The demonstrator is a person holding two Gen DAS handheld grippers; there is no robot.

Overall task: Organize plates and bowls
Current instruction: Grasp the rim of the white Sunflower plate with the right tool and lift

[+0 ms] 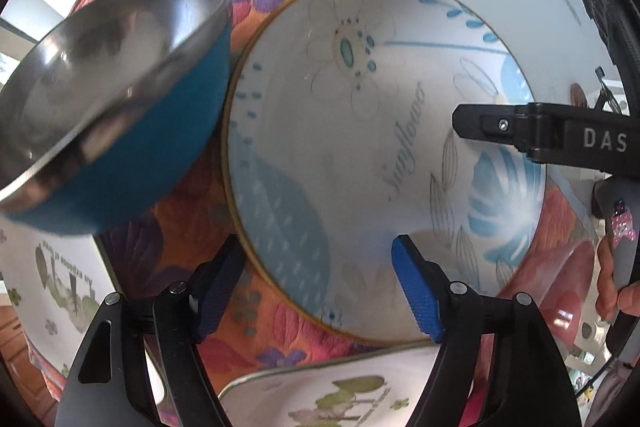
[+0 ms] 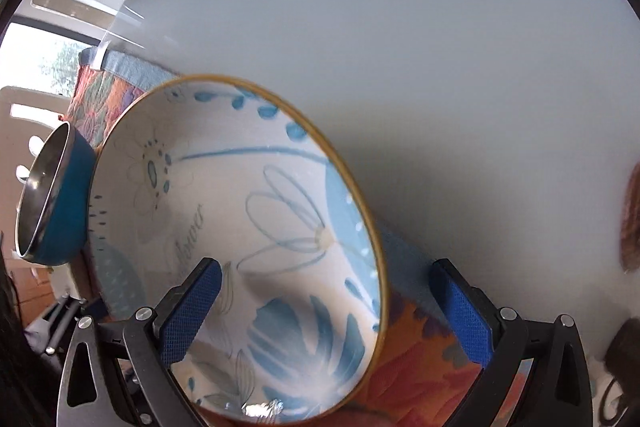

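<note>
Both blue-padded grippers, left [image 1: 320, 287] and right [image 2: 324, 311], straddled opposite rims of the white ceramic bowl with blue flower painting [image 1: 380, 155] on the orange floral mat [image 1: 192, 211], jaws apart, not pinching. Looked like the pickup step; next they'd need to clamp.

Script "Sunflower" inside white floral bowl [image 1: 384, 131], near centre; in right wrist view only the ending "flower" visible, rest behind gripper finger. White capitals "DAS" on black gripper finger [image 1: 560, 139], cut by frame edge. Upside-down print on plate [image 1: 60, 275]: "An expanse of…", remainder illegible.
</note>
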